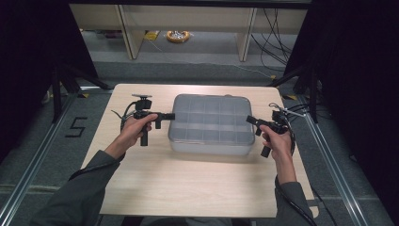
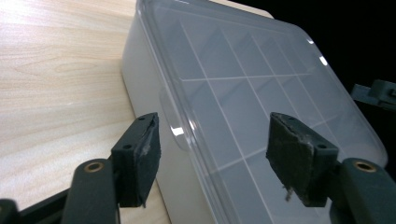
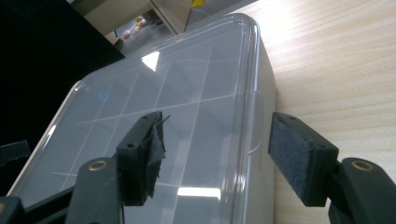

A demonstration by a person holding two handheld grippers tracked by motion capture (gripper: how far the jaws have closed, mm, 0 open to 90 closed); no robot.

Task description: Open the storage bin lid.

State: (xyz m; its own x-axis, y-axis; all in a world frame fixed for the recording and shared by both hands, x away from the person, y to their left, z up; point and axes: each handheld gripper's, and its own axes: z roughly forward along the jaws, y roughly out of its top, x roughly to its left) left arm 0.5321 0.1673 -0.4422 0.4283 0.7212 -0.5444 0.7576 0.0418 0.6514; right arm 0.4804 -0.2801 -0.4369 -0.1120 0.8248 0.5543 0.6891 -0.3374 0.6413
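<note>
A: Where is the box (image 1: 210, 123) now?

B: Flat in the middle of the desk (image 1: 188, 183), lid (image 2: 261, 88) on. The left tool (image 1: 170, 116) is at its left edge, the right tool (image 1: 249, 119) at its right edge. Both stand open, each straddling a small tab on the lid's rim, pads not yet pressing.

A: What could go wrong?

B: I think the pads could slip off the smooth rim, since the tabs are shallow. If one side lifts first, the lid may twist or the light box may skid across the desk.

A: Anything inside?

B: Through the cloudy lid I see a grid of compartments (image 3: 187, 84). They look empty, though I can't be sure of the far ones.
</note>
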